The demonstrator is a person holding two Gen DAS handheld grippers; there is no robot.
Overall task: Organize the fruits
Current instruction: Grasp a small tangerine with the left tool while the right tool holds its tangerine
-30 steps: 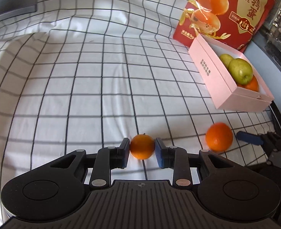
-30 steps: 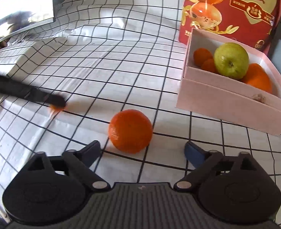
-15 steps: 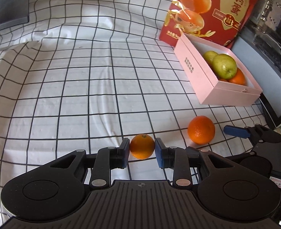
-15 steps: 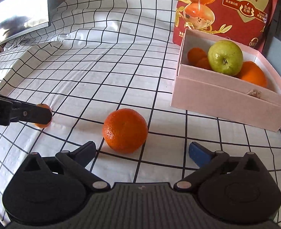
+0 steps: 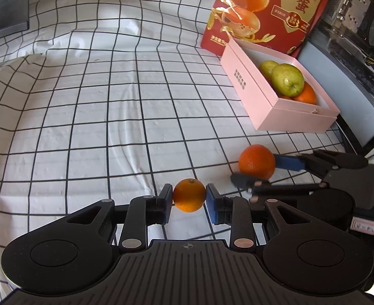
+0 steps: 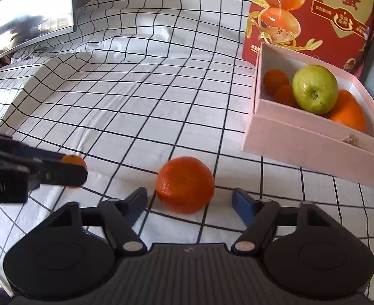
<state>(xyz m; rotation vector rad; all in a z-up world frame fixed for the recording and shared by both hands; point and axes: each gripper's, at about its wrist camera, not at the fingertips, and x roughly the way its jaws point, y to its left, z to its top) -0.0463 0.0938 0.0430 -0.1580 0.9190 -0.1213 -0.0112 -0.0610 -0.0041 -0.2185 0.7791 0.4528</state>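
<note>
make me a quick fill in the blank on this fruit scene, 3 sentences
1. The left gripper is shut on the small ____.
2. The right gripper is ____ around the large orange.
3. The green fruit lies in the ____ box.

Missing words: orange; open; pink

open checked cloth (image 5: pixel 110 117) left, pink box (image 6: pixel 314 147) blocking right, red bag (image 6: pixel 314 12) behind

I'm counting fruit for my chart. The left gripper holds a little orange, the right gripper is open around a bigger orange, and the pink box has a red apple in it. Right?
Almost. The fruit in the pink box is a green one, not a red apple, as the right wrist view shows. The left gripper does hold the little orange, and the right gripper is open around the bigger orange.
</note>
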